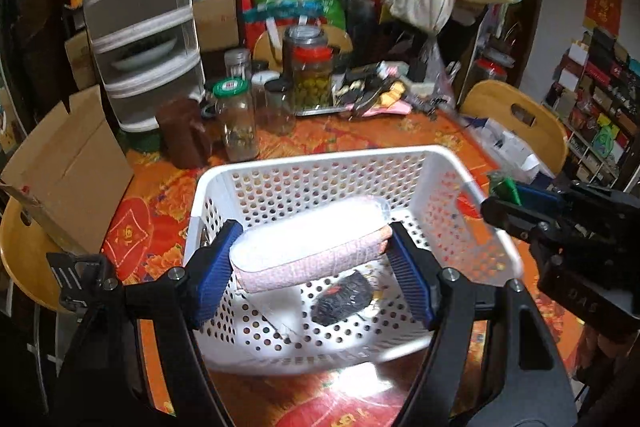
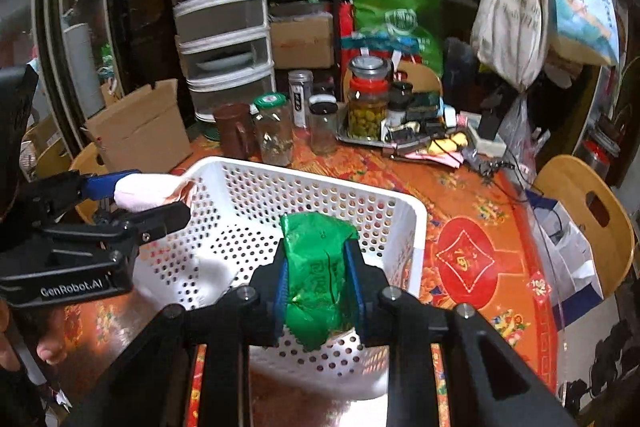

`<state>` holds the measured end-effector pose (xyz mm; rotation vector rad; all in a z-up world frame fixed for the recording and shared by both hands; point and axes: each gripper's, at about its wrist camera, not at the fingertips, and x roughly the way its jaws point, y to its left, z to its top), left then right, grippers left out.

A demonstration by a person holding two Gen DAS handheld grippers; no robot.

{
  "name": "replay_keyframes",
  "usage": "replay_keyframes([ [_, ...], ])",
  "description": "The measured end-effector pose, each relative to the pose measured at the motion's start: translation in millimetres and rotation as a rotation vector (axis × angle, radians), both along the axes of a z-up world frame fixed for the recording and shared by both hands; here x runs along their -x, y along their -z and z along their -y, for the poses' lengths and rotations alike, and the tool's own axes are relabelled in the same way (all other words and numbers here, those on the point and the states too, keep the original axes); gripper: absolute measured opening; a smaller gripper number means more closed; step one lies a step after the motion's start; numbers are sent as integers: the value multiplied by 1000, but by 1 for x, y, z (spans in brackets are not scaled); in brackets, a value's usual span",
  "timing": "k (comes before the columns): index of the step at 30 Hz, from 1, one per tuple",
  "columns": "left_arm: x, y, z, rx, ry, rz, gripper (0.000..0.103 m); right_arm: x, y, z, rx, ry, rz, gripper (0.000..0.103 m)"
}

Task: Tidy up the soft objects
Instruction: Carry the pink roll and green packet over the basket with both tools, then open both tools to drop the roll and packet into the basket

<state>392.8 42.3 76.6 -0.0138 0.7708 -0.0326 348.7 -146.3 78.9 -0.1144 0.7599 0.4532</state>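
A white perforated basket point(image 1: 452, 167) point(image 2: 400, 211) sits on the orange patterned tablecloth. My left gripper point(image 1: 310, 259) is shut on a long pink pack in clear wrap point(image 1: 308, 243), held crosswise above the basket's inside. In the right wrist view that gripper point(image 2: 160, 199) shows at the left with the pink pack point(image 2: 144, 191) over the basket's left rim. My right gripper point(image 2: 318, 279) is shut on a green soft packet point(image 2: 316, 275), held over the basket's near side. It appears at the right of the left wrist view point(image 1: 508, 195). A dark patterned object point(image 1: 342, 299) lies on the basket floor.
Glass jars point(image 1: 236, 119) point(image 2: 366, 107), a brown mug point(image 2: 234, 131) and a metal tray of small items point(image 2: 420, 135) stand behind the basket. A cardboard box point(image 1: 68, 167) is at the left, wooden chairs point(image 2: 588, 219) at the table's edges, drawers point(image 2: 224, 27) behind.
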Motion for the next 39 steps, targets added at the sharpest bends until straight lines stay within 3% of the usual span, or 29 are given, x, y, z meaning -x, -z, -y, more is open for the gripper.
replay_keyframes([
  [13,-55,75,-8,-50,-23,-152,71,-43,68,-29,119,-16,-148,25],
  [22,-67,101,-18,-19,-27,-203,72,-48,81,-32,117,-33,-185,27],
  [26,-62,96,-20,4,-28,-179,76,-43,78,-29,82,-43,-172,28],
  [29,-55,89,-19,11,-15,-153,85,-36,70,-26,65,-47,-145,37],
  [31,-48,82,-17,22,-8,-135,92,-29,62,-23,48,-48,-128,60],
  [35,-30,71,-12,22,8,-105,98,-13,49,-18,32,-54,-93,70],
  [39,-4,56,-10,-2,1,-55,103,8,36,-6,20,-36,-59,86],
])
